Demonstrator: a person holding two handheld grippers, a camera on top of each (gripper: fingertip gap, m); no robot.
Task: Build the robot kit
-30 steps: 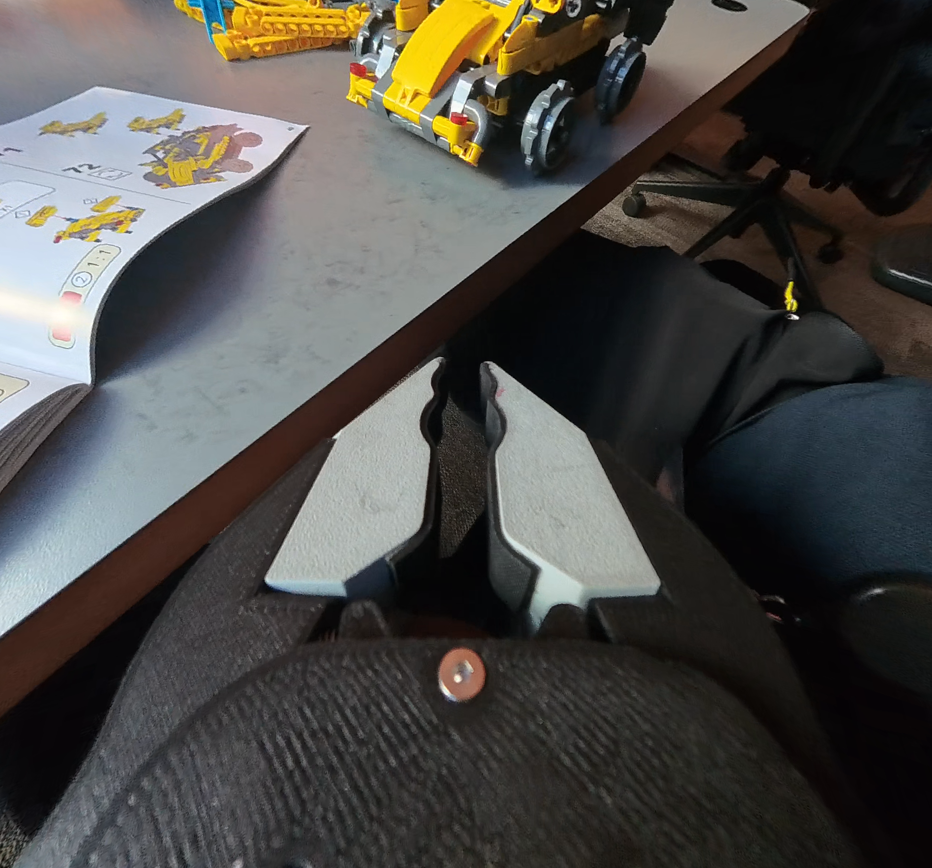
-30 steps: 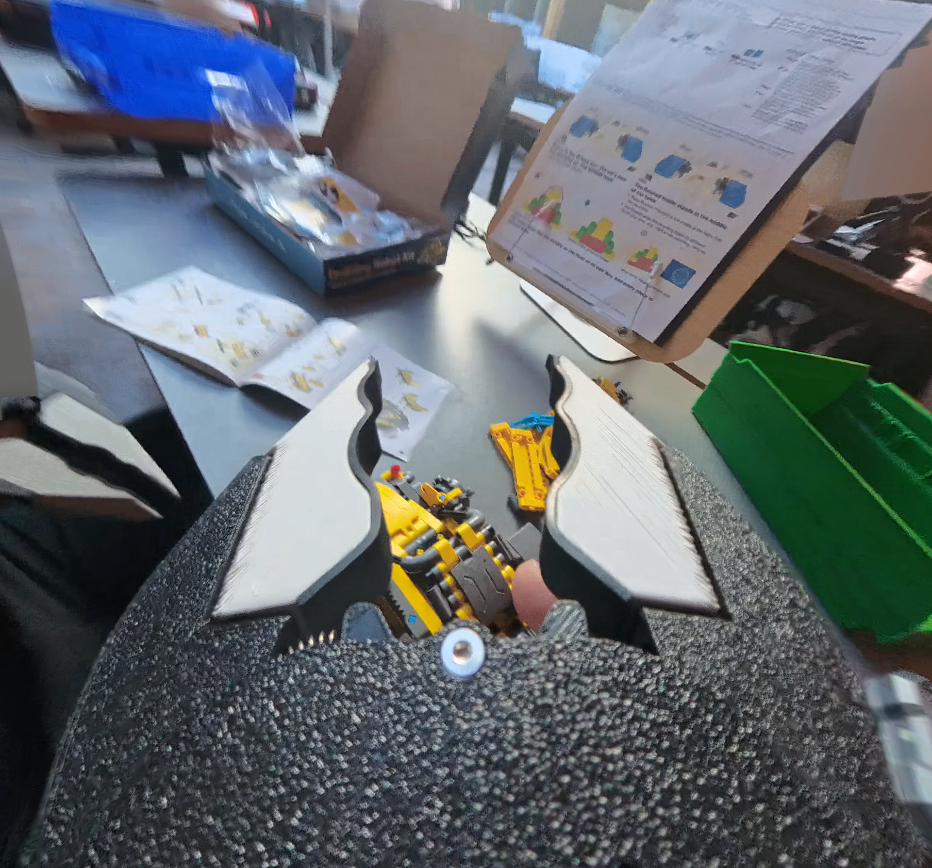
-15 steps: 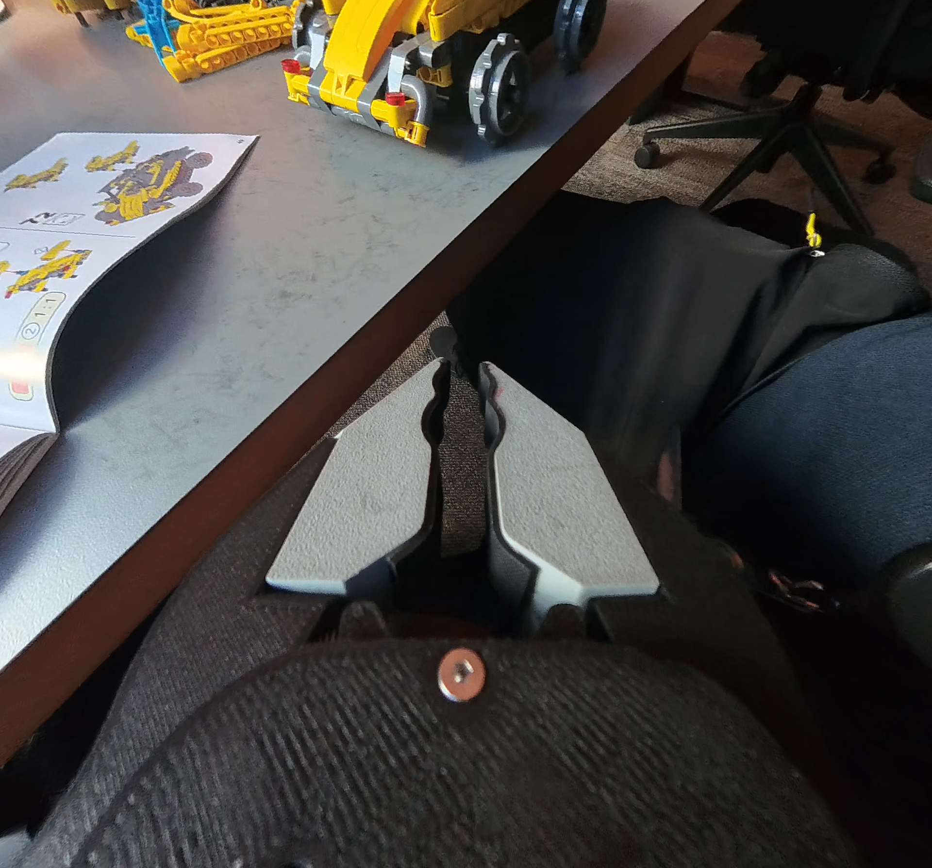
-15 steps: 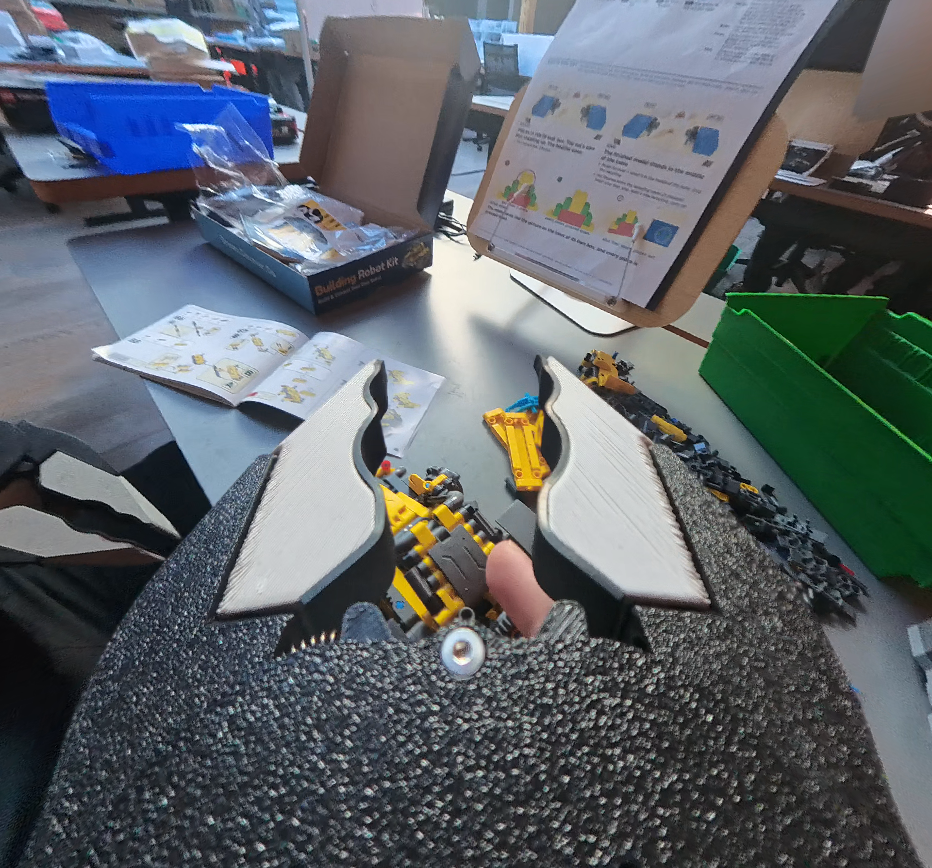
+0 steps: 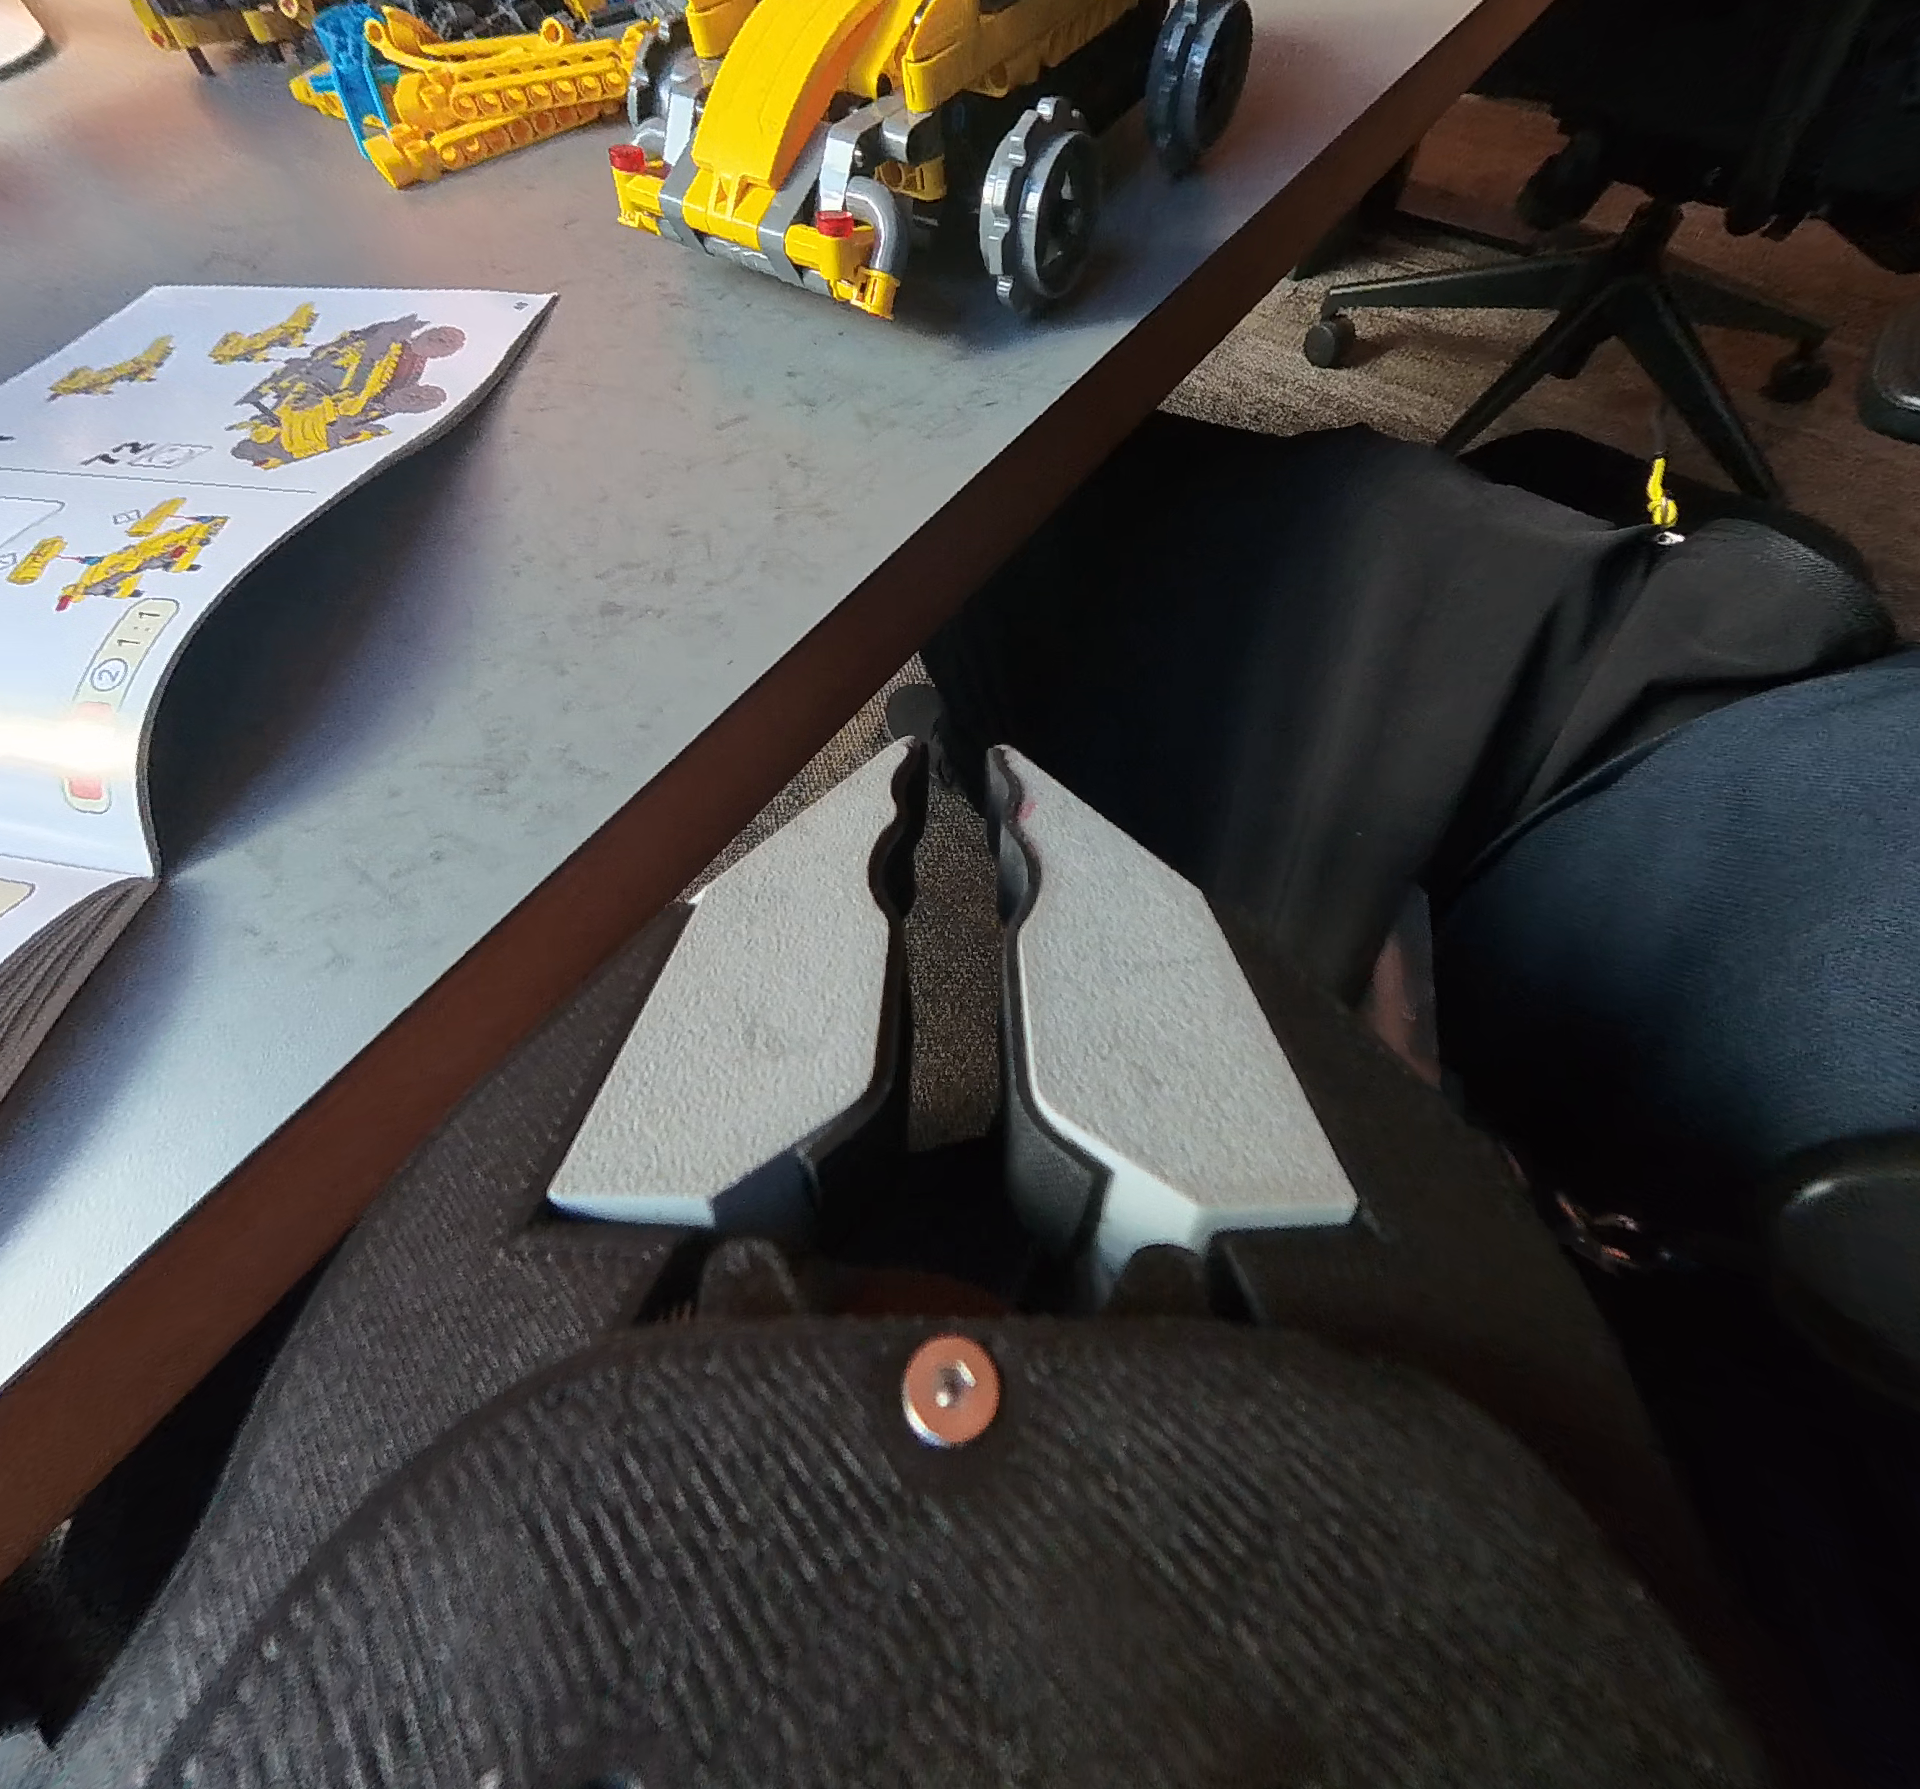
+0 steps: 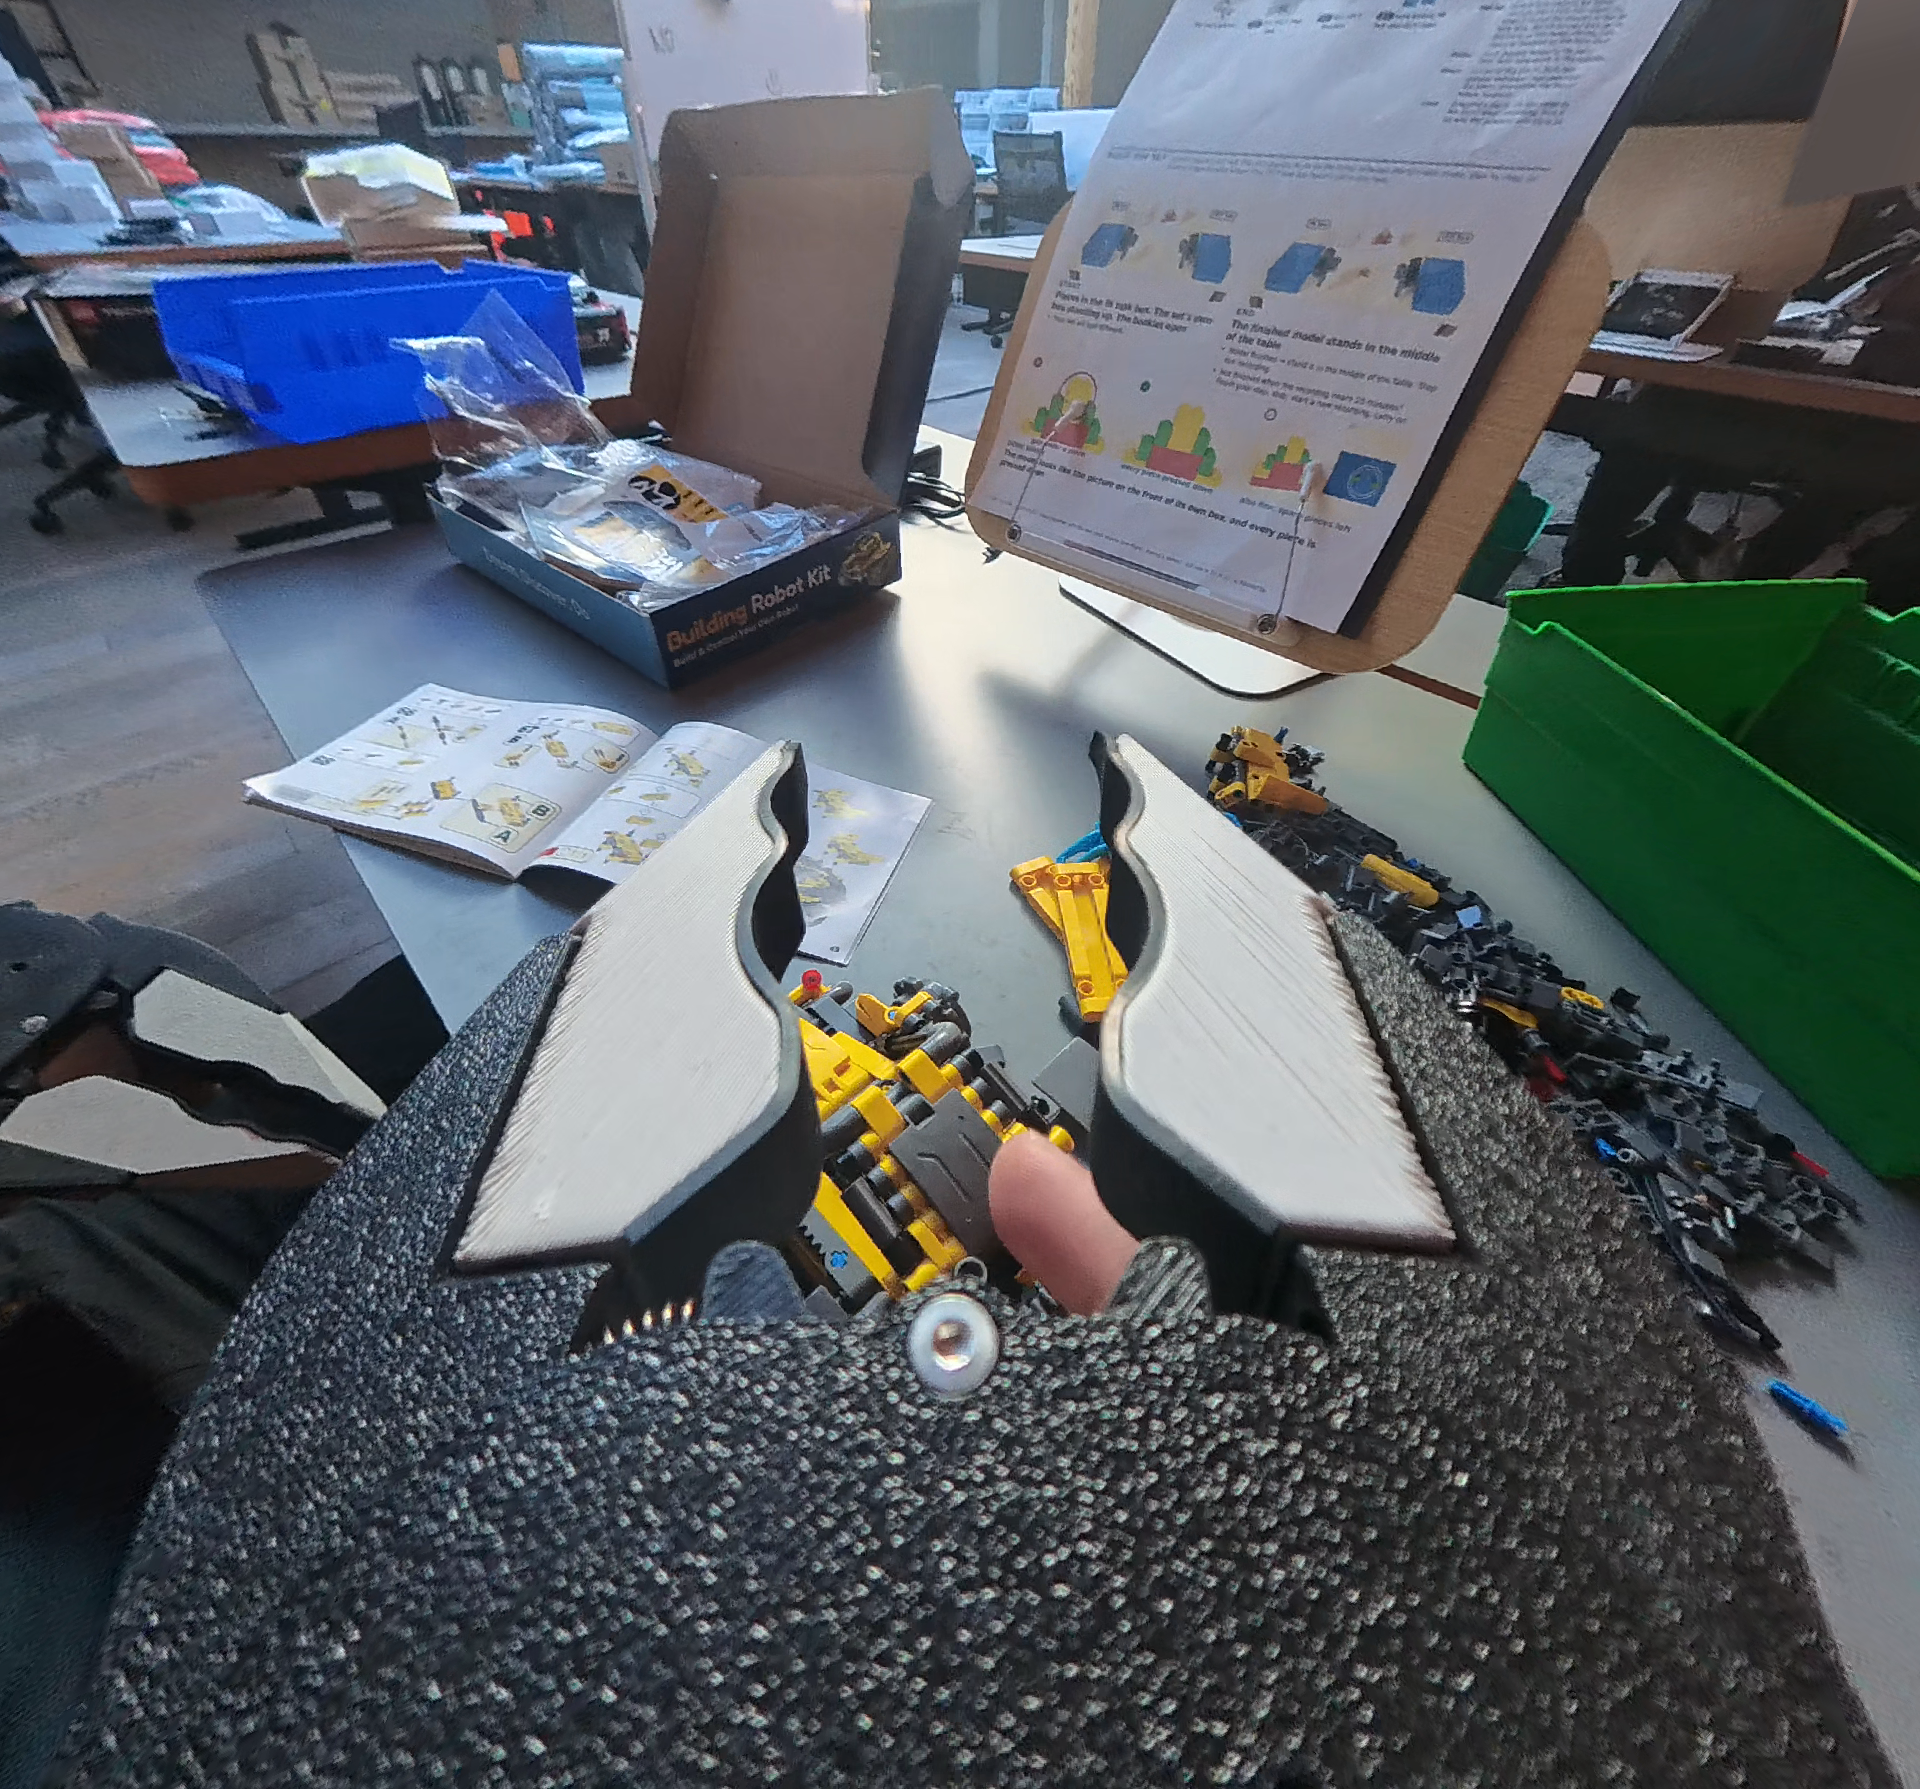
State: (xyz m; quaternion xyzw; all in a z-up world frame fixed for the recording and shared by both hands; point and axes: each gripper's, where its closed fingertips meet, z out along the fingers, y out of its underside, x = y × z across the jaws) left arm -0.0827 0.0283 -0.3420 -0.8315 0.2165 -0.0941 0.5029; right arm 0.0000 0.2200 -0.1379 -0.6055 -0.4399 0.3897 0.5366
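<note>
A yellow and grey brick-built vehicle [image 5: 914,77] stands near the table's edge. My right gripper [image 6: 951,752] is open and empty, hovering just over this vehicle [image 6: 894,1116], which shows between its fingers. A person's fingertip [image 6: 1049,1220] pokes up at the base of the right finger. My left gripper [image 5: 956,763] is shut and empty, held below and off the table edge [image 5: 831,617], above a person's lap. It also shows at the left of the right wrist view [image 6: 208,1085]. A yellow beam assembly [image 5: 488,98] lies beside the vehicle.
An open instruction booklet [image 6: 540,804] lies on the grey table. A pile of dark loose parts [image 6: 1558,1043] lies next to a green bin [image 6: 1714,804]. An open cardboard box [image 6: 727,534] and a sheet stand [image 6: 1299,337] stand behind. An office chair [image 5: 1621,285] stands off the table. Some 30 cm of space lies between my two pairs of fingers. From my right tips it is roughly 25 cm to the yellow beam assembly [image 5: 488,98]; from my left, 30 cm. My right wrist view [image 6: 1080,910] looks at it from another angle.
The left gripper tilted down a little a second ago, then held still. The right wrist view steadied and drew back slightly; the right gripper stays open over the vehicle.
</note>
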